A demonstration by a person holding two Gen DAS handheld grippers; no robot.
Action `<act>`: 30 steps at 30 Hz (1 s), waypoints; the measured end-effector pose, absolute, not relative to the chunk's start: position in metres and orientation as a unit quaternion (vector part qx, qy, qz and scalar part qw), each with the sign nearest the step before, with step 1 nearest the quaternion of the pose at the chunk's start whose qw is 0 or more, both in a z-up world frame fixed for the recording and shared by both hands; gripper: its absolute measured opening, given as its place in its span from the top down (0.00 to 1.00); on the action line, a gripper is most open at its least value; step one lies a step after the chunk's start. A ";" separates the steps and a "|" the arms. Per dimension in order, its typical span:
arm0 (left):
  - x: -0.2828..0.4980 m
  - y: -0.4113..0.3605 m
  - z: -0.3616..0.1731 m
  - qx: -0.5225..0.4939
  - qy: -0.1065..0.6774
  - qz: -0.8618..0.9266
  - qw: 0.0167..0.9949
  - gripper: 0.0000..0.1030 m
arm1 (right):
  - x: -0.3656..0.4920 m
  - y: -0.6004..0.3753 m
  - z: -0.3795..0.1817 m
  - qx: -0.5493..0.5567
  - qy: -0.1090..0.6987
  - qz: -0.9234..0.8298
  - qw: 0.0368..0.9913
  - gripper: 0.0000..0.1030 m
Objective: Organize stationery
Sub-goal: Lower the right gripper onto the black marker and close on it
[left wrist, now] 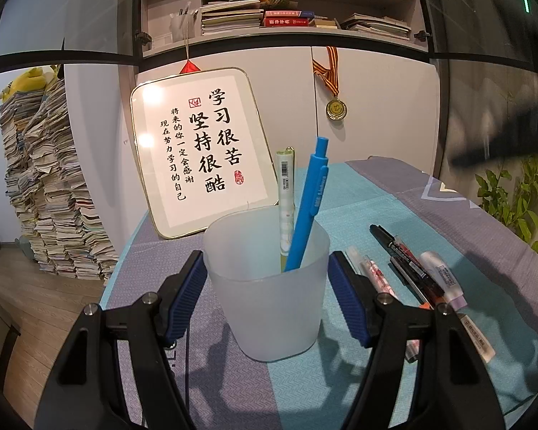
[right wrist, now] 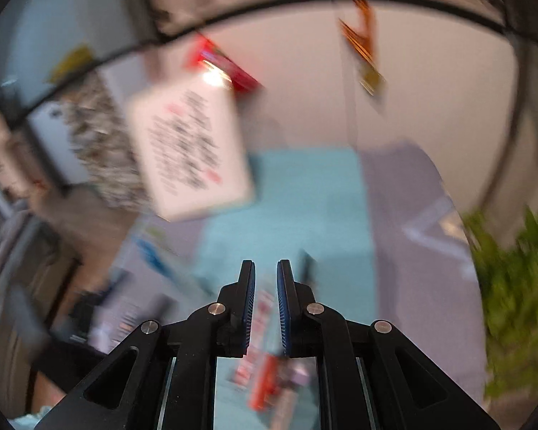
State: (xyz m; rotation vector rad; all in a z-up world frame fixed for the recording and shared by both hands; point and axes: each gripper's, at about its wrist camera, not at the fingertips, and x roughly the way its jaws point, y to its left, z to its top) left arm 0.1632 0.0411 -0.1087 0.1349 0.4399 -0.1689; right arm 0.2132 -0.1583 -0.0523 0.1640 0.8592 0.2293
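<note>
In the left wrist view, a frosted white cup (left wrist: 269, 286) stands on the tablecloth with a blue pen (left wrist: 306, 211) and a pale green pen (left wrist: 285, 193) upright in it. My left gripper (left wrist: 267, 276) is shut on the cup, with a blue pad on each side. Several loose pens and markers (left wrist: 416, 272) lie on the cloth to its right. The right wrist view is motion-blurred. My right gripper (right wrist: 265, 286) hangs above the loose pens (right wrist: 269, 376) with its jaws a narrow gap apart and nothing between them.
A framed calligraphy board (left wrist: 197, 150) leans against the cabinet behind the cup. A medal (left wrist: 336, 107) hangs on the cabinet door. A green plant (left wrist: 513, 197) stands at the right table edge. A tall paper stack (left wrist: 50, 193) stands on the floor at left.
</note>
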 end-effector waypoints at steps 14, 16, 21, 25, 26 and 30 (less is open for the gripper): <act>0.163 0.042 -0.108 0.066 0.218 -0.084 0.970 0.33 | 0.253 -0.179 -0.120 0.121 0.497 0.089 0.855 0.90; 0.163 0.042 -0.108 0.066 0.218 -0.084 0.970 0.33 | 0.264 -0.175 -0.123 0.124 0.500 0.098 0.852 0.89; 0.162 0.043 -0.108 0.067 0.218 -0.084 0.970 0.33 | 0.302 -0.159 -0.131 0.099 0.516 0.084 0.847 0.66; 0.162 0.043 -0.108 0.067 0.218 -0.084 0.970 0.33 | 0.320 -0.146 -0.142 0.076 0.528 0.078 0.842 0.62; 0.162 0.043 -0.108 0.067 0.218 -0.084 0.970 0.33 | 0.322 -0.145 -0.144 0.068 0.531 0.075 0.841 0.62; 0.163 0.042 -0.108 0.068 0.218 -0.084 0.970 0.33 | 0.329 -0.133 -0.154 0.034 0.542 0.071 0.837 0.71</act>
